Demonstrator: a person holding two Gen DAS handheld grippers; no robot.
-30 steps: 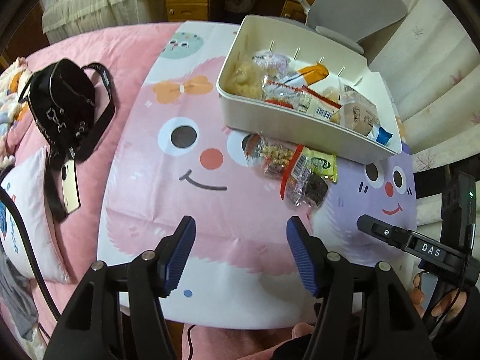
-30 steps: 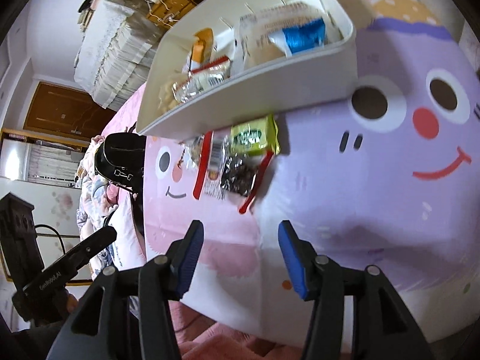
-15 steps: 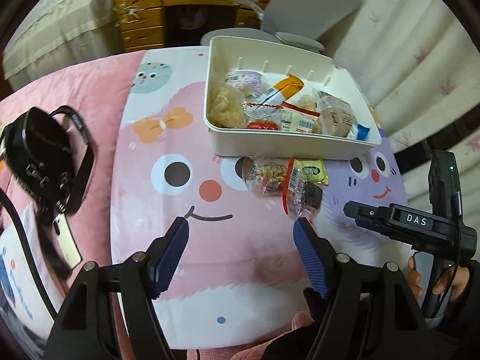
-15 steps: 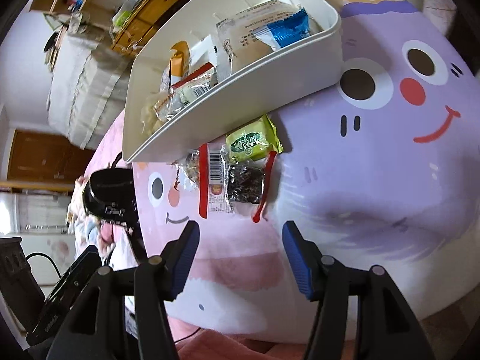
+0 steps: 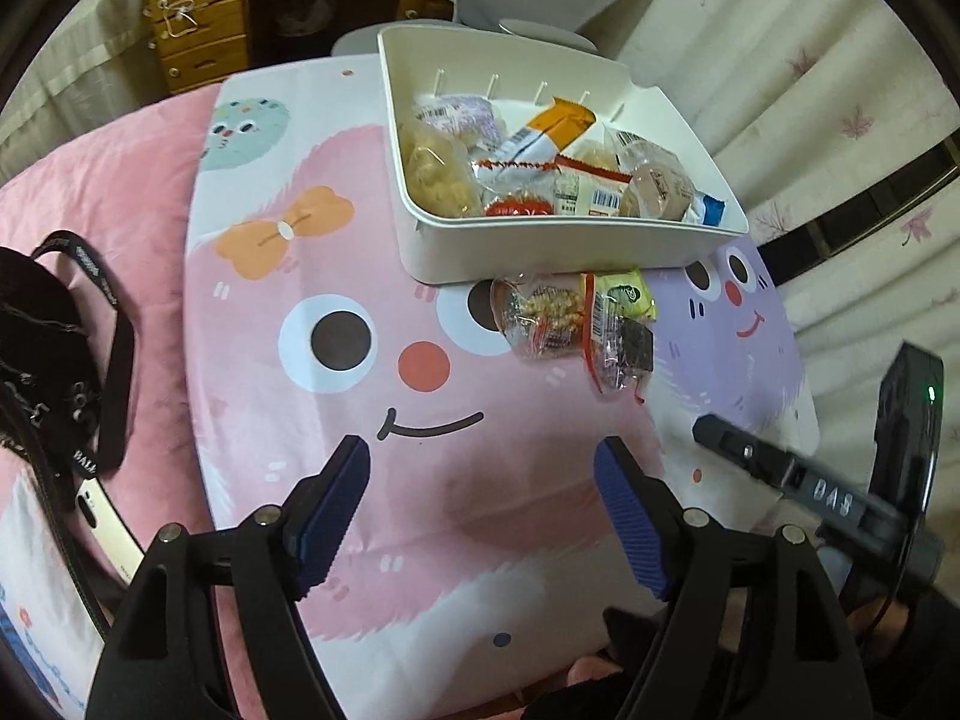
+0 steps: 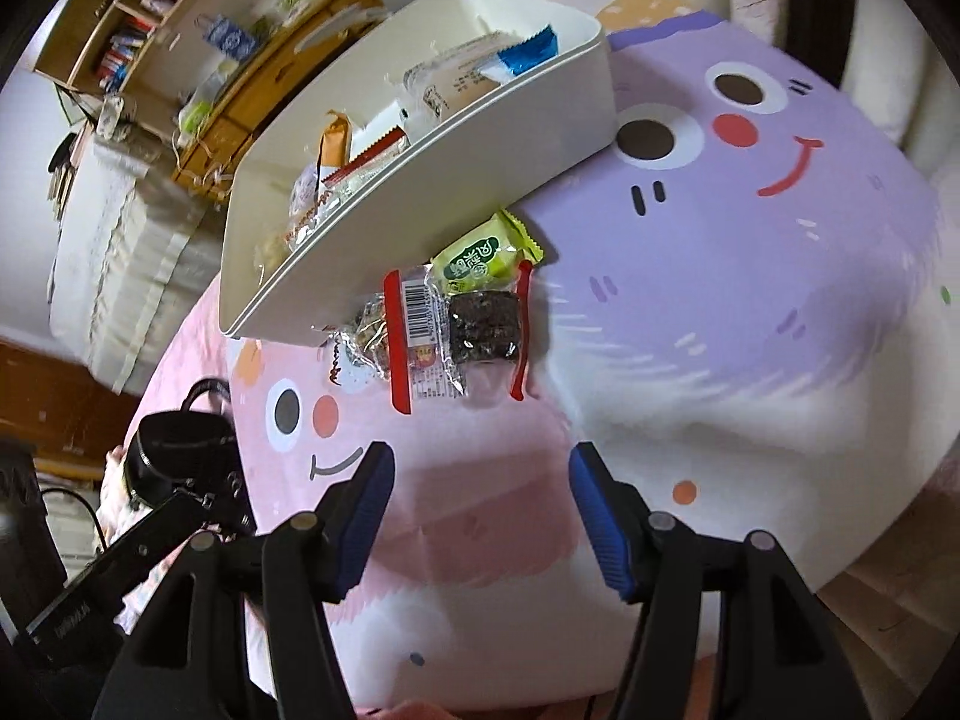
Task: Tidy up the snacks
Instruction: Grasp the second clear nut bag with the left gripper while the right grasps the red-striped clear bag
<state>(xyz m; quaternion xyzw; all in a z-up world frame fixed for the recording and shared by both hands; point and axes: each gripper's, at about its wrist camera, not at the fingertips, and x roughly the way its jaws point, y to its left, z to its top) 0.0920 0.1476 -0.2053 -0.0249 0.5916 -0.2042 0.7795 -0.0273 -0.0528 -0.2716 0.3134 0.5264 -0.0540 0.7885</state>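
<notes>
Both your left gripper and right gripper hover released; three loose wrapped snacks lie ahead of your jaws against the white plastic bin, awaiting pickup.

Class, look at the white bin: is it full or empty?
Partly full: the white bin holds several wrapped snacks, while the green packet lies outside on the mat.
</notes>
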